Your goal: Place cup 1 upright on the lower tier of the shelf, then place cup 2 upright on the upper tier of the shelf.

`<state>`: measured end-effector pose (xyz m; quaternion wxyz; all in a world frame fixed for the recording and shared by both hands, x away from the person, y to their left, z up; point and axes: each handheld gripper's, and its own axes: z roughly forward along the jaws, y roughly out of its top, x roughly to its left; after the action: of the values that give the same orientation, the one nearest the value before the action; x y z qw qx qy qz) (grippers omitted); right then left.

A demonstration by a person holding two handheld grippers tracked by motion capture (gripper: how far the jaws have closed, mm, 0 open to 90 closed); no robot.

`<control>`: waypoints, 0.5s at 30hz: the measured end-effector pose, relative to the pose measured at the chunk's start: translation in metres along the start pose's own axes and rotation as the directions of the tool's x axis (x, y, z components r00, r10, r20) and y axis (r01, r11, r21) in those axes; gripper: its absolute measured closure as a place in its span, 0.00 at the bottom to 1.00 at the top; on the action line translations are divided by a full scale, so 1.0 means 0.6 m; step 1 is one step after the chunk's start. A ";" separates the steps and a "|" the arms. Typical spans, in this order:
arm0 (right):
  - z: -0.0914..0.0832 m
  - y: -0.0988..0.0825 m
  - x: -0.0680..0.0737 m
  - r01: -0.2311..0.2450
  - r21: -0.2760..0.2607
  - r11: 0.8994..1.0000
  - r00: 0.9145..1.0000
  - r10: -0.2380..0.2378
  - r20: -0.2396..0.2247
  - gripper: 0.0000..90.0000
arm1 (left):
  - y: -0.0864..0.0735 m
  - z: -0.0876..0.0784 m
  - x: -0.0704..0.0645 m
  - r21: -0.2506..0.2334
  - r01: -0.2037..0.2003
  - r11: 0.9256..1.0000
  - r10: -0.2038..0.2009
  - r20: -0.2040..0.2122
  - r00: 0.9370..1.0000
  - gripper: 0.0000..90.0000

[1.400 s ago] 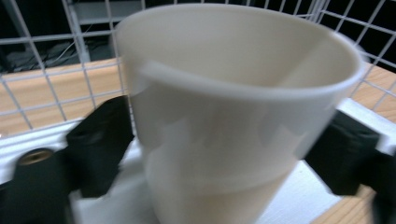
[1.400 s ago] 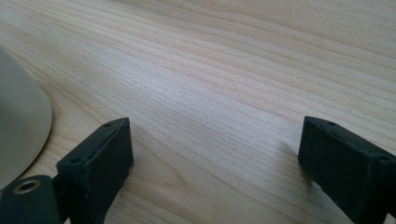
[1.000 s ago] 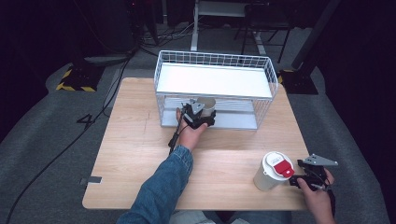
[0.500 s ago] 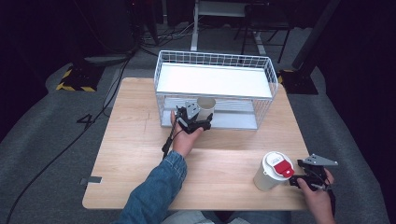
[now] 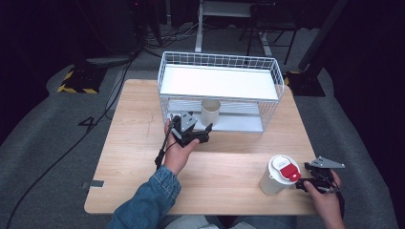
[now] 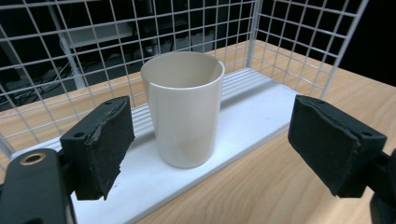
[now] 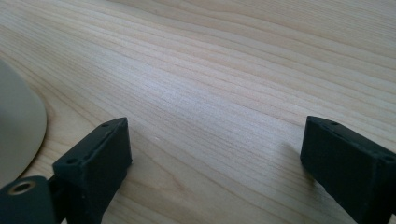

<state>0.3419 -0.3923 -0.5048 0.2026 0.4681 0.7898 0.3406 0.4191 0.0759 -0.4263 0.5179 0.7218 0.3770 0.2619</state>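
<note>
High view, clock directions read from the centre of the light wooden bench [image 5: 229, 167]. A white wire basket rack [image 5: 270, 76] with a white upper shelf and a white lower shelf occupies 12 o'clock. The plain cream cup without a handle [image 5: 210, 112] stands upright on the front edge of the lower shelf, at about 11 o'clock. The left gripper [image 5: 206, 133] lies just outside the open front of the rack, at the cup's 7 o'clock; its fingers [image 6: 100, 144] are spread wider than the cup and clear of its wall, nothing grasped. The wire mesh closes in the cup behind and to one side; between fingers and cup only the shelf lip and bare wood lie. At 4 o'clock stands a white lidded paper cup with a red label [image 5: 281, 174], with the right gripper [image 5: 300, 183] just beside it at its 3 o'clock. The right gripper's fingers [image 7: 95, 158] are released, wide apart over bare wood.
</note>
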 end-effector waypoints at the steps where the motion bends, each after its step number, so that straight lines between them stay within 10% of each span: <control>1: 0.000 0.000 0.000 0.000 0.000 1.000 1.000 0.000 0.000 0.09 | 0.001 -0.009 -0.001 0.004 -0.005 1.000 0.005 0.005 1.000 0.17; 15: -0.003 -0.001 0.001 -0.014 -0.017 1.000 1.000 0.014 0.024 0.08 | -0.030 -0.099 -0.004 0.085 -0.039 0.996 0.034 0.053 0.998 0.17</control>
<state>0.3402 -0.3925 -0.5043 0.2136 0.4759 0.7813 0.3429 0.3670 0.1098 -0.4238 0.4909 0.7568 0.3613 0.2361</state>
